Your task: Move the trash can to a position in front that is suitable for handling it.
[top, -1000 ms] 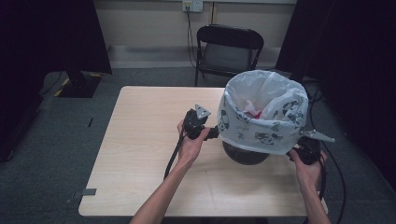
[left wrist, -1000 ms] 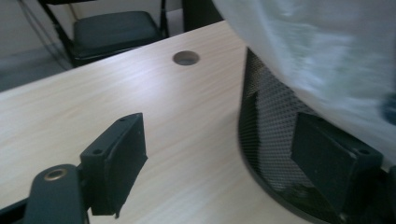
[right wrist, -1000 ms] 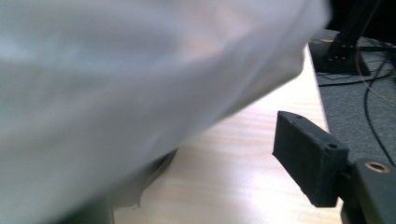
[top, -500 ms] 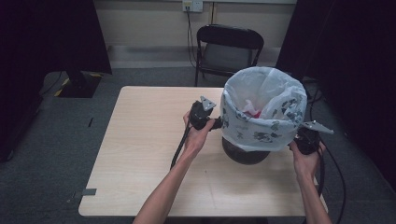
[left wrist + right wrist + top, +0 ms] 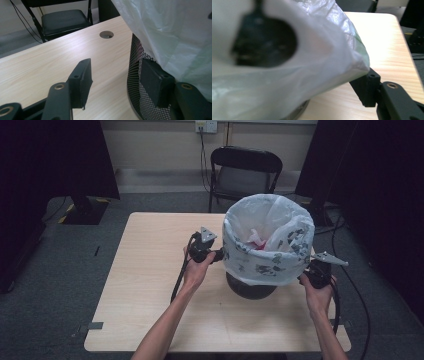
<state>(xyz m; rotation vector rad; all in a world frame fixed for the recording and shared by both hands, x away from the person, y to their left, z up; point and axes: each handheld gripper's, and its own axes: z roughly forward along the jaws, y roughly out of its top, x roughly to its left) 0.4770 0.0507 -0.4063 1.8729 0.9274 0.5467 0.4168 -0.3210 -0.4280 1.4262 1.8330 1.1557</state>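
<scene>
One mesh bin (image 5: 250, 287), bag-lined (image 5: 267, 240), holds crumpled paper (image 5: 256, 239); left gripper (image 5: 115, 80) gapes empty, right gripper's (image 5: 316, 272) grip indiscernible.

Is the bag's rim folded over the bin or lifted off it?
Folded over: the white bag hangs outside the mesh bin, covering its upper wall.

Bag (image 5: 267, 245): thin white plastic film, crinkled, faint sheen, grey-green print. Bin (image 5: 137, 82): black wire mesh, matt. Table (image 5: 150, 270): pale wood-grain laminate, smooth. Jaw pads (image 5: 81, 80): matt black plastic. Chair seat (image 5: 63, 21): black, matt.
</scene>
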